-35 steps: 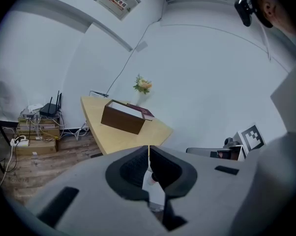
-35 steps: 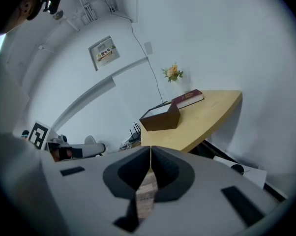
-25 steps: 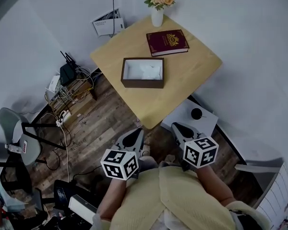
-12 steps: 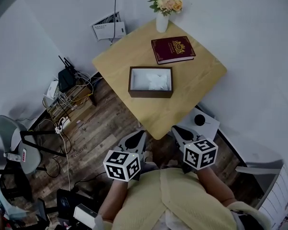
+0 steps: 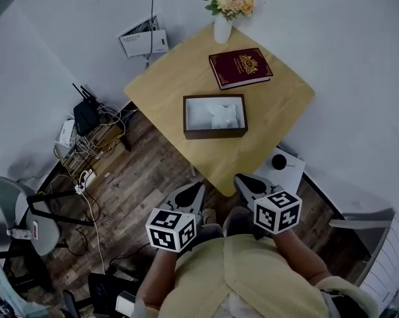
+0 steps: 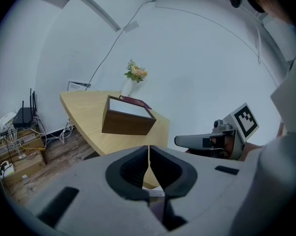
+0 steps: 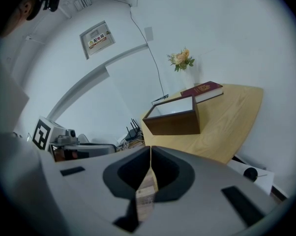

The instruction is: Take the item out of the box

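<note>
A dark brown open box (image 5: 215, 116) sits in the middle of the light wooden table (image 5: 166, 78), with a white crumpled item (image 5: 224, 115) inside it. Both grippers hang off the table's near corner, well short of the box. My left gripper (image 5: 198, 189) is shut with nothing in it, its jaws meeting in the left gripper view (image 6: 148, 154), where the box (image 6: 127, 122) stands ahead. My right gripper (image 5: 242, 181) is likewise shut and empty (image 7: 150, 161), facing the box (image 7: 173, 117). The item is hidden by the box wall in both gripper views.
A dark red book (image 5: 240, 67) and a white vase of flowers (image 5: 224, 18) stand at the table's far side. A white low stand with a black round object (image 5: 284, 164) sits right of the near corner. Routers and cables (image 5: 87, 121) and a chair (image 5: 20, 207) occupy the floor at left.
The table and box have slid closer and rightward in the head view as the person stepped toward them. Both grippers have moved forward to the table's near corner, still shut.
</note>
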Tool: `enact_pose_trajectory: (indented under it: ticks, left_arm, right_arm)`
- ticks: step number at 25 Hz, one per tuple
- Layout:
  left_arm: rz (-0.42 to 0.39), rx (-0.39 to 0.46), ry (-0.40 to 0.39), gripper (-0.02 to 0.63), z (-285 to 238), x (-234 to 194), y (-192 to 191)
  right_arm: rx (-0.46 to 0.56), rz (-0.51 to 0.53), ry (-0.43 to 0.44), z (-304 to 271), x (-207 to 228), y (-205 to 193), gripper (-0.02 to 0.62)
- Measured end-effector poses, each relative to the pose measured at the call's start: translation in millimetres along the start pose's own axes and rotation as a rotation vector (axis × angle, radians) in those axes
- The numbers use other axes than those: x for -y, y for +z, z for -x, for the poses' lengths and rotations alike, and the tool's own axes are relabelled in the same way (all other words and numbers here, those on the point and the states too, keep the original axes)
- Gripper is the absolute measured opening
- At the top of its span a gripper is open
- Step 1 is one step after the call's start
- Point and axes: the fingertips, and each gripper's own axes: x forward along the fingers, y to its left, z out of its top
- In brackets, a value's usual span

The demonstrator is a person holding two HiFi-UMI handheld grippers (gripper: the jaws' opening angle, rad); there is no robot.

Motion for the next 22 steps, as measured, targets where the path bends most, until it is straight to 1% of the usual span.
enact_pose_trajectory:
  ticks: [7,9,13,18,22]
  left_arm:
    - [-0.025,-0.029,-0.042,0.028,-10,-1,3]
    - [-0.037,-0.038,-0.044,0.028,-13,-1,7]
    - [-0.062,-0.046,-0.042,0.028,-24,-3,15]
    - [-0.086,-0.067,-0.025,0.028,-42,-6,29]
    - [-0.114,-0.073,-0.042,0.028,-61,-4,49]
  right_arm:
    - [-0.002,-0.008,-0.03,-5,8,4,0.031]
    - [0.017,-0.014,-0.011,-6,7,12,0.029]
    - [0.054,-0.019,0.058,-11,7,31,0.031]
    - [0.035,0.041,0.1,-21,14,51,0.031]
    - [0.004,0.102,0.122,-30,25,65,0.031]
